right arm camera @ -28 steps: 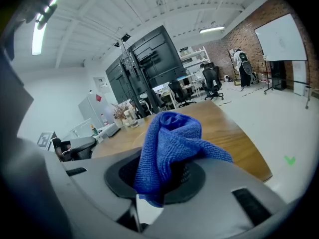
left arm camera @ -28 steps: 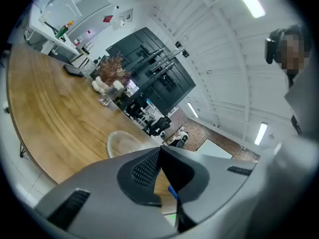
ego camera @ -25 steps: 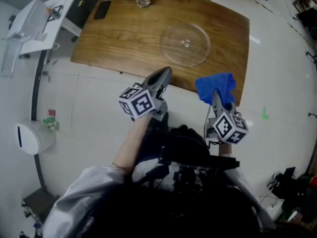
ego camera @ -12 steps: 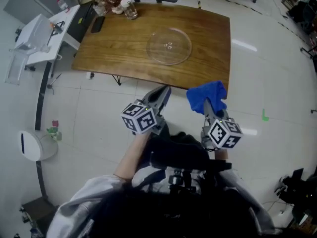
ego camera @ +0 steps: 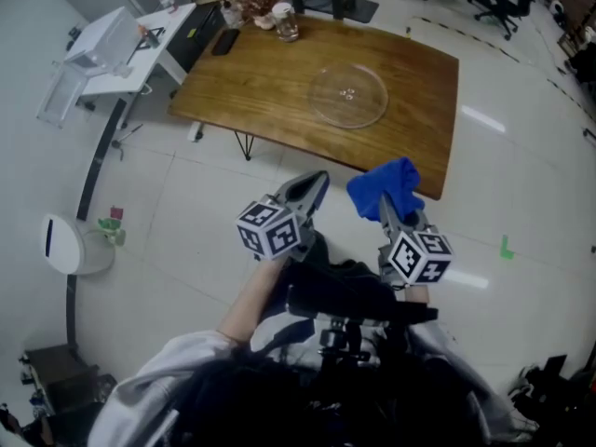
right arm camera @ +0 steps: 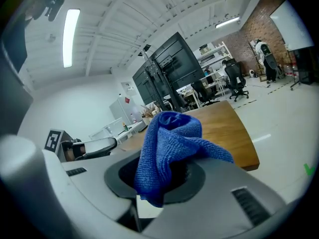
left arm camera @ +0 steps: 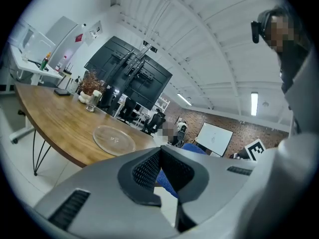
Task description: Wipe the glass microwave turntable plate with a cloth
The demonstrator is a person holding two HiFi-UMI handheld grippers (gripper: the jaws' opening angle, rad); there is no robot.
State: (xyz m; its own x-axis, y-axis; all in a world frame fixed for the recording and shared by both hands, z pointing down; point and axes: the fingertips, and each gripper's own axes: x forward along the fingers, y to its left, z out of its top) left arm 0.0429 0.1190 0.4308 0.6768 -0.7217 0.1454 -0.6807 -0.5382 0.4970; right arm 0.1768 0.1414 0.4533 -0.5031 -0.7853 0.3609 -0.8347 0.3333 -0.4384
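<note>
- Approach phase, as I read it: the cloth is in hand and no wiping has begun. Both grippers hang over the pale floor at 6 o'clock of the wooden table (ego camera: 251, 87), short of its near edge.
- The right gripper (ego camera: 387, 205) is clenched on the blue cloth (ego camera: 382, 182). Its own view shows the cloth (right arm camera: 168, 151) bunched up out of the jaws and flopping over to 3 o'clock.
- The left gripper (ego camera: 315, 182) has its jaws pressed together on nothing. In its own view the ribbed pads (left arm camera: 149, 169) meet, and the blue behind them is only the cloth held alongside.
- The glass turntable plate (ego camera: 347, 94) lies flat on the table at 12 o'clock from the grippers, well apart from both. It is bare, with its small hub marks at the centre. The left gripper view has it (left arm camera: 113, 139) out ahead at 10 o'clock.
- A drinking glass (ego camera: 286, 22) stands at the table's far edge, at 11 o'clock from the plate.
- Next move, I'd judge: carry the right gripper forward over the table and lay the cloth flat on the glass. A clear plate on smooth wood could skate, so the left gripper may need to part its jaws and steady the rim.
- Writing: none readable. The cubes (ego camera: 270, 231) carry black-and-white square markers only, and I make out no brand or label.
</note>
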